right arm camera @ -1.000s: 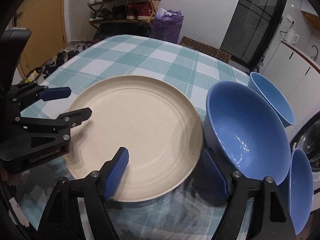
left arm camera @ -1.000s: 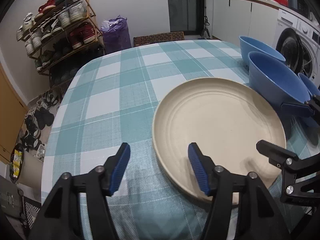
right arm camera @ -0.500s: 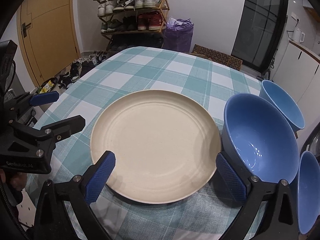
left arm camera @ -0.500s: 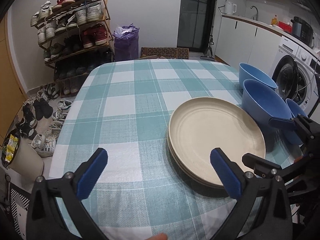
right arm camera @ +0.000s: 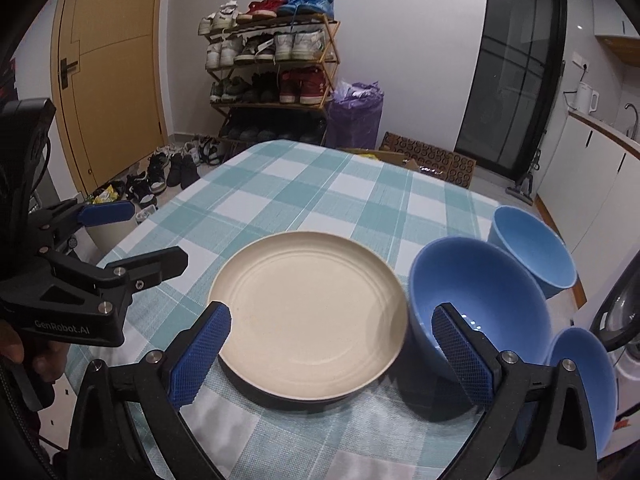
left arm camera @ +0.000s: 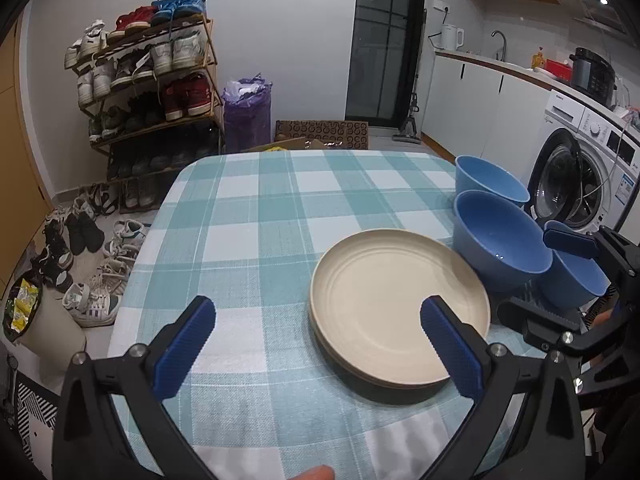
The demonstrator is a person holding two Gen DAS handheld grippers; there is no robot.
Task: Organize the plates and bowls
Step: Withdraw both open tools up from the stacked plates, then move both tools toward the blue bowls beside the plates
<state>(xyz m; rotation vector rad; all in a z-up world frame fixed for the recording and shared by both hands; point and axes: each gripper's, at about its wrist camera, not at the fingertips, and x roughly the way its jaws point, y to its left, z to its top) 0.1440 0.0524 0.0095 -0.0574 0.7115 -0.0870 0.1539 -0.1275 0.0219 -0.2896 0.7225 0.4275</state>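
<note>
A cream plate [left arm camera: 400, 312] [right arm camera: 308, 300] tops a low stack on the teal checked table [left arm camera: 260, 240] [right arm camera: 320, 184]. Right of the stack stand three blue bowls: a large bowl [left arm camera: 500, 248] [right arm camera: 476, 292], a far bowl [left arm camera: 488, 180] [right arm camera: 532, 248] and a near bowl [left arm camera: 576, 280] [right arm camera: 580, 376]. My left gripper [left arm camera: 317, 308] [right arm camera: 148, 236] hovers open above the stack's left side, nothing between its pads. My right gripper [right arm camera: 332, 314] [left arm camera: 540, 276] is open too, above the stack's near edge and the large bowl, touching neither.
A shoe rack [left arm camera: 152, 92] and a purple bag [left arm camera: 246, 112] stand past the table's far end, with shoes on the floor at left. A washing machine [left arm camera: 580, 184] is close to the right edge by the bowls. A person's hand [right arm camera: 16, 348] holds the left gripper.
Both grippers opened wide and rose back from the plate, which stays on the stack. The bowls have not moved.
</note>
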